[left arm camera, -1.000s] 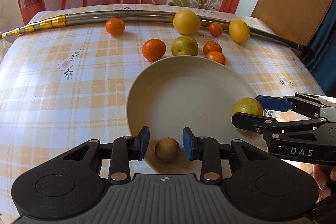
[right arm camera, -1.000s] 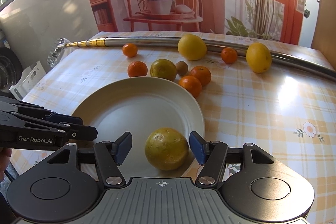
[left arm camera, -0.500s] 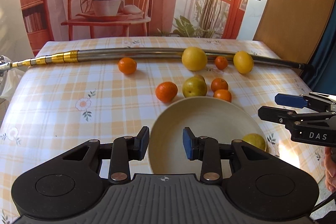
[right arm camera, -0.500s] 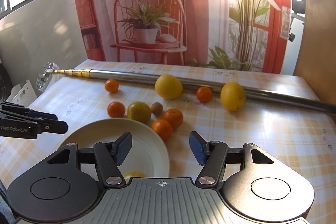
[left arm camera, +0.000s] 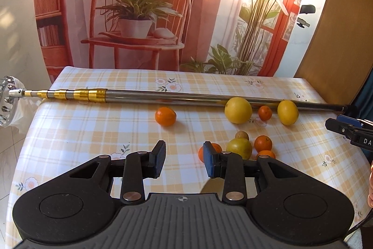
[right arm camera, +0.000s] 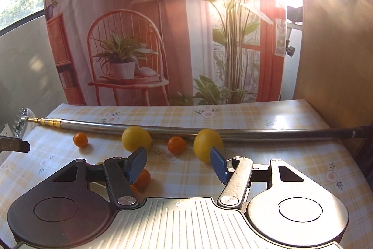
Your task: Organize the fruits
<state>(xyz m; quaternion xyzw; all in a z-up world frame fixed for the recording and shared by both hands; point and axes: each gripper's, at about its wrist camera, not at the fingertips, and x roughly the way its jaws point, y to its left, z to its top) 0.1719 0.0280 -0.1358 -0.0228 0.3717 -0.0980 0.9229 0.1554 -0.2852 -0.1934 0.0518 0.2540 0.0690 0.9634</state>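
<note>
Fruits lie scattered on the checked table (left arm camera: 70,132) ahead of both claws: a large yellow citrus (left arm camera: 238,110) beyond the left gripper (left arm camera: 184,161), whose jaws gape empty; a lemon (right arm camera: 207,147) just past the right gripper (right arm camera: 178,165), also wide, empty.

Both grippers raised and pulled back, left gripper (left arm camera: 184,161) and right gripper (right arm camera: 178,163) empty, plate (left arm camera: 211,186) almost hidden, apparently beneath them

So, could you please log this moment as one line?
left gripper: open, empty | right gripper: open, empty | fruits loose on table | pole beyond
</note>
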